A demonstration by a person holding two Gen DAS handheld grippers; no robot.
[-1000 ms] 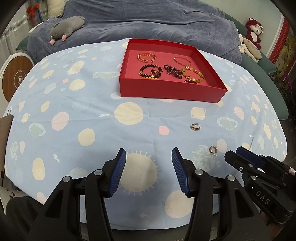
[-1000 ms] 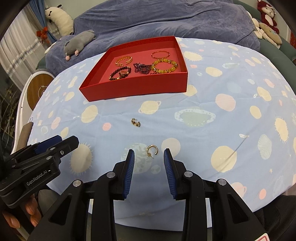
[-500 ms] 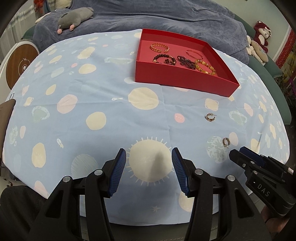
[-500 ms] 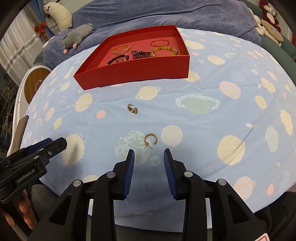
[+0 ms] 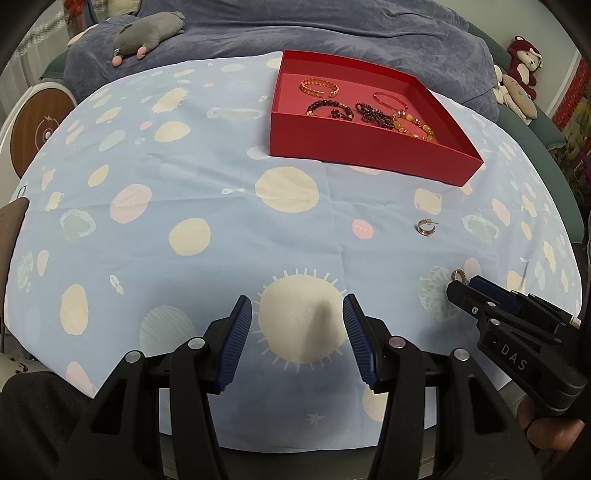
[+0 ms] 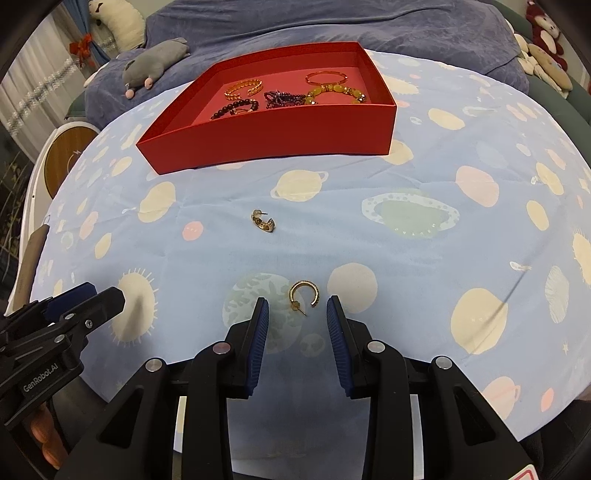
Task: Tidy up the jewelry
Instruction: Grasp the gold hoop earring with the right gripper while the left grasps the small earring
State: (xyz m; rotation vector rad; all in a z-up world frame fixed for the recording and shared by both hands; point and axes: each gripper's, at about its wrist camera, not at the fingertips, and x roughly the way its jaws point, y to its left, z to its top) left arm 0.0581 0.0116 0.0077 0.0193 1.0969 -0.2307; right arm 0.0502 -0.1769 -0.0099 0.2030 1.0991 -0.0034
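A red tray [image 5: 369,149] [image 6: 266,142] at the far side of the blue planet-print cloth holds several bracelets [image 5: 369,110] [image 6: 288,96]. Two gold hoop earrings lie loose on the cloth. The near earring [image 6: 303,295] [image 5: 458,276] lies just ahead of my right gripper [image 6: 297,314], close to the gap between its open blue pads; nothing is pinched. The second earring [image 6: 263,220] [image 5: 426,228] sits farther on, toward the tray. My left gripper [image 5: 297,317] hovers open over a sun print, holding nothing. In the left wrist view my right gripper [image 5: 469,286] enters from the right.
The cloth [image 5: 184,184] covers a rounded table whose edge falls away near me. Behind it lies a blue blanket with a grey plush toy [image 5: 147,31] [image 6: 155,62]. More plush toys [image 5: 521,74] sit at the far right. A round wooden-faced object [image 5: 37,136] stands left.
Both views have shifted so the tray and earrings look a little nearer. The right gripper has sunk toward the near earring, which now lies close to its fingertips. Both jaws kept their width.
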